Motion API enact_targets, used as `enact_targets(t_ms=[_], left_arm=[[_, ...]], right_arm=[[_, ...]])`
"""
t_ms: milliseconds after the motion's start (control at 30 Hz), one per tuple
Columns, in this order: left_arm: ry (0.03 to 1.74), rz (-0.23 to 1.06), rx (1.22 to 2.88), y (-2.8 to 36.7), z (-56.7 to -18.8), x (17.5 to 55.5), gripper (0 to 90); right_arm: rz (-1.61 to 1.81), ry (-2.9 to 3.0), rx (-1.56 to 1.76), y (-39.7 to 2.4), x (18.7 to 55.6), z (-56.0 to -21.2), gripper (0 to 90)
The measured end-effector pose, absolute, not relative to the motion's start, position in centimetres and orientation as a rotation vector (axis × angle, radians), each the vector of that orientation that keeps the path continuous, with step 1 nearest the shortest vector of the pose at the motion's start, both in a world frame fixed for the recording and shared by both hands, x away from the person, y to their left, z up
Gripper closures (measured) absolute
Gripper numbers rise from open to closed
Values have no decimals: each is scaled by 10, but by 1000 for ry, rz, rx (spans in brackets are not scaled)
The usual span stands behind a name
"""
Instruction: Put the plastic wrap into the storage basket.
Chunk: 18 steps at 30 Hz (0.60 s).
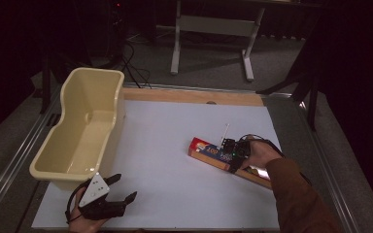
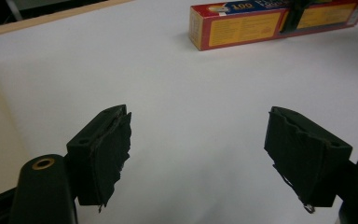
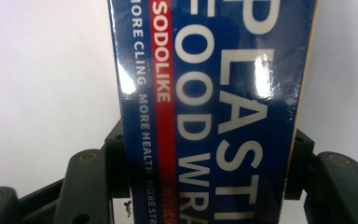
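Tub (image 1: 85,128): cream, stood at the counter's (image 1: 175,184) left edge.
Left gripper (image 1: 118,188): jaws wide apart, empty — near the tub.
Wrap box (image 1: 209,153): lay right of centre.
Right gripper (image 1: 229,154): jaws clamped on the wrap box — both sides.

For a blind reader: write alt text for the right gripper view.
A blue plastic food wrap box sits gripped between the right gripper's two black fingers, its white lettering running up the frame, over a white table surface.
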State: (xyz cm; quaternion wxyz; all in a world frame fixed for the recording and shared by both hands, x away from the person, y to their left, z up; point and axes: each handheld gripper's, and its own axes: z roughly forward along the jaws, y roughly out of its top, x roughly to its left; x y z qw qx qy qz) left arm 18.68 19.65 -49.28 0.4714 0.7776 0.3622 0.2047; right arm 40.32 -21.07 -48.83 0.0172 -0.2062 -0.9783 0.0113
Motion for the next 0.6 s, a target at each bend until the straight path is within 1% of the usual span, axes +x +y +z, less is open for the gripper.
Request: enact_targets(t_ms=[300, 600], left_arm=[[887, 502, 1904, 196, -493, 187, 222], [889, 507, 1901, 196, -493, 186, 223]], right_arm=[[-71, -2846, -898, -209, 402, -479, 398], [-223, -2748, -1001, -202, 398, -467, 399]])
